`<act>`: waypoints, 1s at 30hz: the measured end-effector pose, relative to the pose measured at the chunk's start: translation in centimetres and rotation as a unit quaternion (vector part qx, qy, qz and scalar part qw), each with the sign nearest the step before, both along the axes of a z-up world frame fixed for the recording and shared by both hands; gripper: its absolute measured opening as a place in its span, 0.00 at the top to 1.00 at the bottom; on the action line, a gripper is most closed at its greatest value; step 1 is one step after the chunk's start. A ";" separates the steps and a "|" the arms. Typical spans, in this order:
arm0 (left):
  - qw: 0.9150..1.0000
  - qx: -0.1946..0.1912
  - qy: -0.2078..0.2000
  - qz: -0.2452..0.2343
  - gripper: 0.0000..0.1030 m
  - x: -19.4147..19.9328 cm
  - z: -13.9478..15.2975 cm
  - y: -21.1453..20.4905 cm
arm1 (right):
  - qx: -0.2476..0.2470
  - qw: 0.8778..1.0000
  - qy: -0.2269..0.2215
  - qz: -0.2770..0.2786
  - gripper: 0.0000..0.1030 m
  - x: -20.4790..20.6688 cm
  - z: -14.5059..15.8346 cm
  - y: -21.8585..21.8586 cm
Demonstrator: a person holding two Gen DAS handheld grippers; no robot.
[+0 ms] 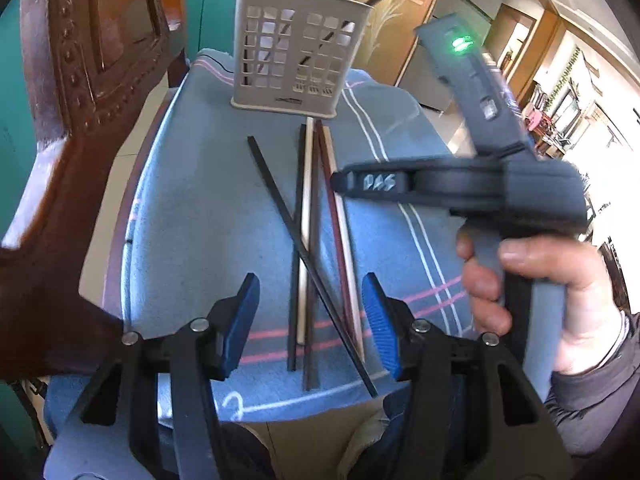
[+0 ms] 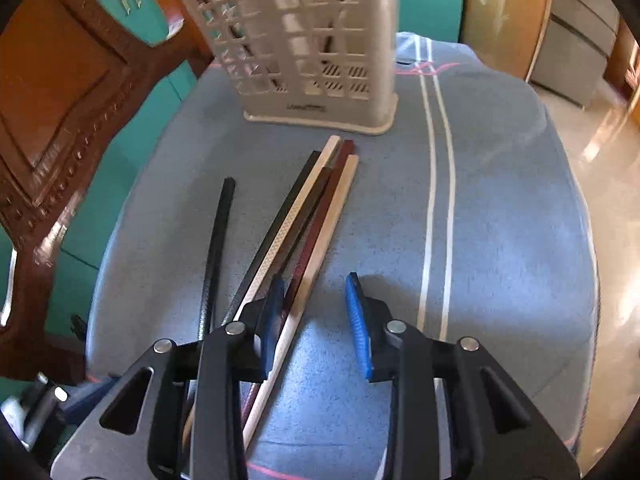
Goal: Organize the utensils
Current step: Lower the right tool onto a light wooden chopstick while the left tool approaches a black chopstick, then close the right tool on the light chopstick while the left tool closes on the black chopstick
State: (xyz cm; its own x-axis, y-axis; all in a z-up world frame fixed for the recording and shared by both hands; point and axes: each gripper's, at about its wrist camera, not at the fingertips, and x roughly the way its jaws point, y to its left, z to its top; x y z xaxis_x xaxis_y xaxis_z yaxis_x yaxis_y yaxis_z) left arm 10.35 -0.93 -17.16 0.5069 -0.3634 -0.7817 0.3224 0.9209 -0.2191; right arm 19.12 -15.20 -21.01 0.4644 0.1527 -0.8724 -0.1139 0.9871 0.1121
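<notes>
Six chopsticks (image 2: 304, 220) lie under both tools (image 1: 310, 320) (image 2: 314, 320), fingers apart.

We see a table covered by a blue cloth (image 1: 208, 208) with white and pink stripes. On it stands a beige slotted utensil basket (image 1: 298, 50), and just in front of it lie loose chopsticks (image 1: 308, 216), black, pale and dark red, one black stick crossing the others.

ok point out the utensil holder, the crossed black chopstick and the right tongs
utensil holder (image 1: 300, 56), left wrist view, front lattice wall
crossed black chopstick (image 1: 280, 200), left wrist view, upper shaft
right tongs (image 2: 316, 320), right wrist view, midway between the fingertips
</notes>
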 end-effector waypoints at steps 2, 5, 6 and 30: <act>1.000 0.002 -0.003 0.005 0.48 0.5 0.2 0.1 | 0.004 1.000 0.006 0.019 0.83 -0.2 0.0 0.1; 1.000 0.008 -0.007 0.007 0.48 1.5 0.4 0.0 | 0.019 0.999 0.014 0.025 0.86 -0.2 -0.1 -0.8; 1.000 0.008 -0.007 0.008 0.48 1.9 0.4 0.0 | 0.023 0.999 0.015 0.022 0.87 -0.4 -0.1 -1.4; 0.994 0.073 0.043 0.061 0.58 12.1 -2.7 -1.5 | 0.026 1.000 0.010 -0.013 0.87 2.8 0.3 -4.4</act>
